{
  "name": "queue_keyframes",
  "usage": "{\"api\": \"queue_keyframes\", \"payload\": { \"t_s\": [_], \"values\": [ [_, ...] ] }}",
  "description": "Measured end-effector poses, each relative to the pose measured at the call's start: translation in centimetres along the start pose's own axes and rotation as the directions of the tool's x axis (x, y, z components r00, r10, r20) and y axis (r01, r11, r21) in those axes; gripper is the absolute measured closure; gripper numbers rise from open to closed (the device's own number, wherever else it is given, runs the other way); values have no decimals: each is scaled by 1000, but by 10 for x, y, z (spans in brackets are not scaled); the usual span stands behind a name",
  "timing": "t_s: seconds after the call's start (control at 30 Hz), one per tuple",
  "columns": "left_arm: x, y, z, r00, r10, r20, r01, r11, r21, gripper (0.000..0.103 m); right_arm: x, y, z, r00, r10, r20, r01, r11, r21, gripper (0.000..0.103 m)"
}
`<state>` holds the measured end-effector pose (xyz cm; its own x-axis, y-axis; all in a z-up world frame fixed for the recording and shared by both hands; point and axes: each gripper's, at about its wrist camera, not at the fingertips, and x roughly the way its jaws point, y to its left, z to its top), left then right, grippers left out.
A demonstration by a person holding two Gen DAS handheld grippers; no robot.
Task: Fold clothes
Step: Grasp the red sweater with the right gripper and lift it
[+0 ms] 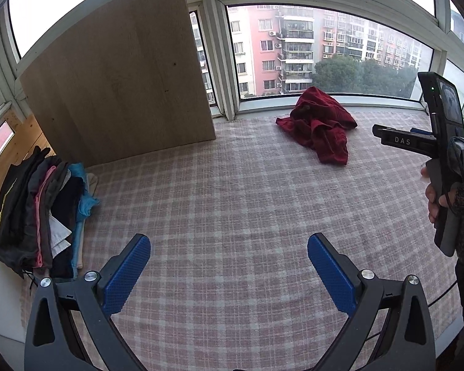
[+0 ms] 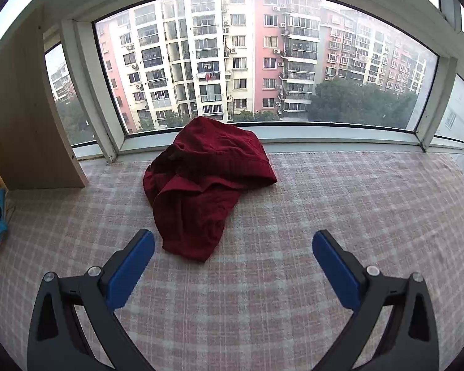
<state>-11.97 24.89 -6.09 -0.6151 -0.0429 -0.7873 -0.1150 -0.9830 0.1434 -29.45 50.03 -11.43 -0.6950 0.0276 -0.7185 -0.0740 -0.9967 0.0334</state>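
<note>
A crumpled dark red garment (image 2: 205, 182) lies in a heap on the pink plaid cloth (image 2: 340, 216) near the window; it also shows in the left wrist view (image 1: 320, 125), far ahead to the right. My right gripper (image 2: 233, 241) is open and empty, hovering just short of the garment's near edge. My left gripper (image 1: 229, 245) is open and empty over bare plaid cloth (image 1: 232, 191), well back from the garment. The right gripper's body (image 1: 442, 154), held in a hand, shows at the right edge of the left wrist view.
A stack of folded clothes (image 1: 43, 210) stands at the left edge. A tall wooden panel (image 1: 117, 77) stands behind it. A large window (image 2: 263, 61) with a sill bounds the far side of the cloth.
</note>
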Motion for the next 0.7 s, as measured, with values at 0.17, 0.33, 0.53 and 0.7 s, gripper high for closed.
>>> {"api": "queue_keyframes", "payload": {
  "t_s": [0.17,0.33,0.53,0.7],
  "values": [
    [28,8,3,997,15,-74,-18,999,-30,1,91,5,39,997,23,-74,-24,1000,-17,0],
    [42,14,7,992,64,-110,-68,997,-25,1,152,5,64,990,75,-122,-69,996,56,0],
    [53,21,7,988,79,-131,-86,995,-46,1,190,23,71,979,111,-171,-113,994,-2,6],
    [61,15,5,986,76,-149,-81,996,-30,1,194,25,71,954,202,-222,-203,979,18,78]
  ]
}}
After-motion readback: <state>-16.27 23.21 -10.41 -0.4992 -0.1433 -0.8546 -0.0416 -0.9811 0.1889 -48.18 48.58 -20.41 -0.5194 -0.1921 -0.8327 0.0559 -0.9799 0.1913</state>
